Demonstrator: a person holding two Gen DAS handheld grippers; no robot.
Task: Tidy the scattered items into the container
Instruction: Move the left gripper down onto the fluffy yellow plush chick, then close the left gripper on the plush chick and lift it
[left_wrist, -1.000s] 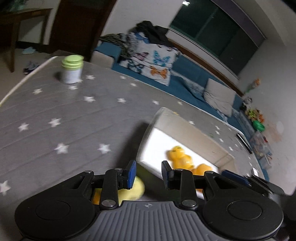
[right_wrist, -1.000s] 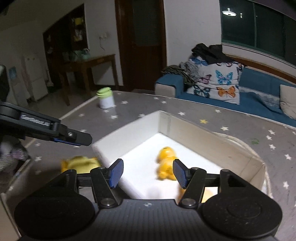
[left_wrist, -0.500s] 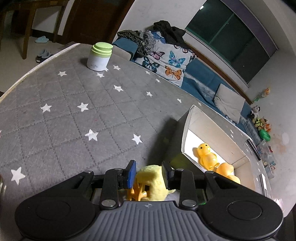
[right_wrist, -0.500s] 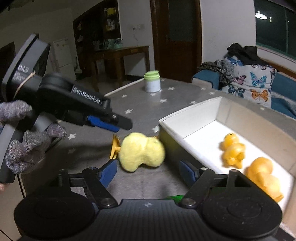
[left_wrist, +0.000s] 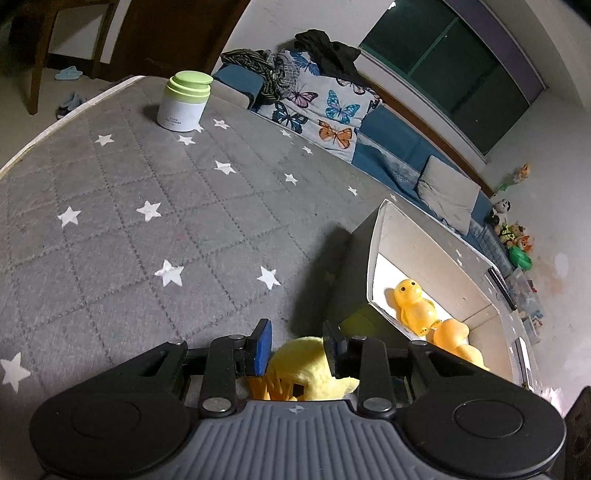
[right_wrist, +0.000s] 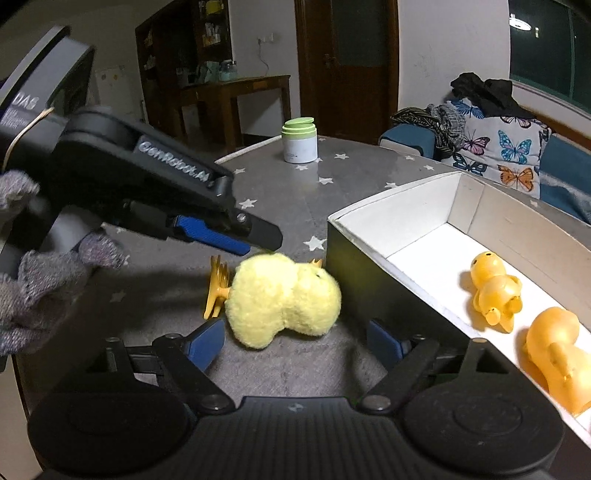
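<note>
On starry grey bedding, plush duck (right_wrist: 282, 299) lies sideways, head toward box (right_wrist: 373, 225); both tools spread.

Left gripper (left_wrist: 297, 345): held low over the grey star-patterned mat, jaws parted, blue pads on either side of the space they frame.
Left hand (right_wrist: 33, 280): in a grey knit glove, wrapped round the left gripper's handle.
Right gripper (right_wrist: 295, 341): low over the mat's near edge, jaws spread wide, gripping nothing.
</note>
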